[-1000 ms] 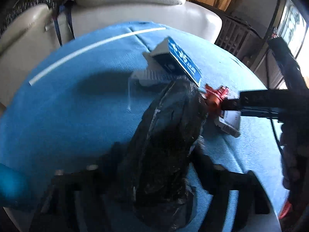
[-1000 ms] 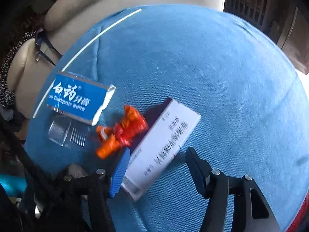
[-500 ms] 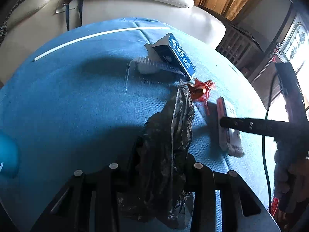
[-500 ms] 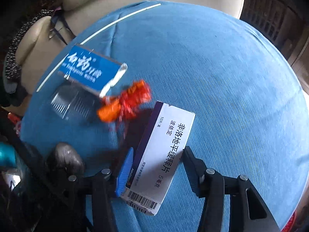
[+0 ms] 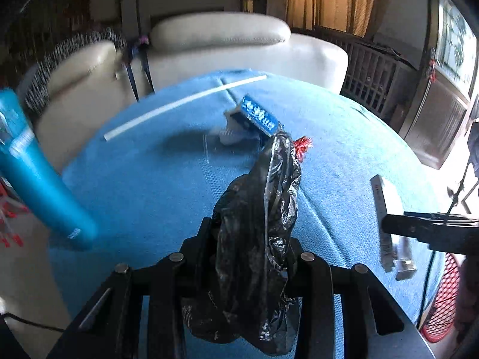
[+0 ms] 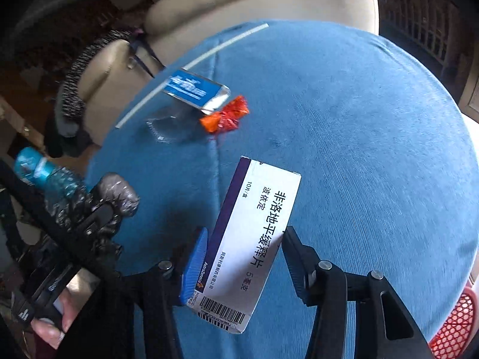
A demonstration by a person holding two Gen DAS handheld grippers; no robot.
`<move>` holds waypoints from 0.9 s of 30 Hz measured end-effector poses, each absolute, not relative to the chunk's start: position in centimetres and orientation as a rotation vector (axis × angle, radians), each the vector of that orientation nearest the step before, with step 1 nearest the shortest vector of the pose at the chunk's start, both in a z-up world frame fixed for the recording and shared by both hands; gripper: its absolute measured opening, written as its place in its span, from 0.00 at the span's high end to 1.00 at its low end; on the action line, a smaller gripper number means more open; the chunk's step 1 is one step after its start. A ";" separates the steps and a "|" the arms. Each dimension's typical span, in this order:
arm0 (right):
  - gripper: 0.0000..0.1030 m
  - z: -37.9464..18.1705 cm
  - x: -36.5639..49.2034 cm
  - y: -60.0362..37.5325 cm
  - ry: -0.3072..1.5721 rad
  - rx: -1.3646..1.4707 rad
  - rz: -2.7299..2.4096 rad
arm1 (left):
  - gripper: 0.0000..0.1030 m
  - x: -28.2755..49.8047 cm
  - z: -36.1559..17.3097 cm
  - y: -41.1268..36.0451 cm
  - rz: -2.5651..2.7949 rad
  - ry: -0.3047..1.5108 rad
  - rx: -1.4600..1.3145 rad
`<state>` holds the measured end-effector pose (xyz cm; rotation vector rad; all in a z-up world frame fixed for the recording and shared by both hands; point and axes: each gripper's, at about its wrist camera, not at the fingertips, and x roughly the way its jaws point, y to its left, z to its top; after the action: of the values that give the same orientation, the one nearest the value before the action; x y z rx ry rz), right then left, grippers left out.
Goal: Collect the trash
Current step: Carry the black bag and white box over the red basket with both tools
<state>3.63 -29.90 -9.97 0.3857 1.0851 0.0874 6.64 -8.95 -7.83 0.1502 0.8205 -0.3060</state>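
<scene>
Daylight flooded in from three o'clock past the window, blowing out that edge; fisheye bent the rims, corners stayed dark, bottle smeared.

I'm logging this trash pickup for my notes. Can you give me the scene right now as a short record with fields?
surface: blue cloth-covered table
left gripper: shut on black bag
right gripper: shut on white medicine box, lifted off the cloth
still on table: blue toothpaste box, orange wrapper, clear plastic tray
beside table: teal bottle, red mesh basket
background: cream sofa
</scene>
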 end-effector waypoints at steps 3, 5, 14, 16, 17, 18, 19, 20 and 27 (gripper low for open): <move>0.47 -8.4 1.3 -30.2 1.029 0.394 0.117 | 0.62 4.5 -6.5 -10.3 -0.296 0.775 0.212; 0.48 -7.9 0.3 -30.1 1.002 0.401 0.129 | 0.62 3.0 -5.7 -11.2 -0.302 0.746 0.245; 0.47 -3.4 -7.8 -32.0 0.856 0.329 0.135 | 0.62 -2.0 -2.6 -15.4 -0.345 0.635 0.350; 0.47 -2.5 -9.2 -32.2 0.829 0.307 0.137 | 0.62 -3.0 -2.0 -16.4 -0.353 0.606 0.377; 0.47 -2.1 -9.8 -32.4 0.819 0.301 0.137 | 0.62 -3.6 -1.6 -16.9 -0.362 0.594 0.387; 0.47 -1.6 -10.8 -32.6 0.801 0.290 0.138 | 0.62 -3.9 -1.4 -17.2 -0.369 0.588 0.391; 0.48 -1.0 -11.7 -32.9 0.787 0.282 0.138 | 0.62 -4.3 -1.1 -17.7 -0.376 0.579 0.398; 0.47 -0.7 -12.4 -33.1 0.774 0.275 0.136 | 0.62 -4.7 -0.8 -18.1 -0.379 0.572 0.405; 0.48 1.2 -17.0 -35.5 0.700 0.254 0.103 | 0.62 -7.0 0.5 -20.9 -0.436 0.542 0.440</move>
<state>-16.97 -35.46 1.20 0.2543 0.6997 0.1034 -6.99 -20.92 0.47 0.4404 0.5424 -0.4362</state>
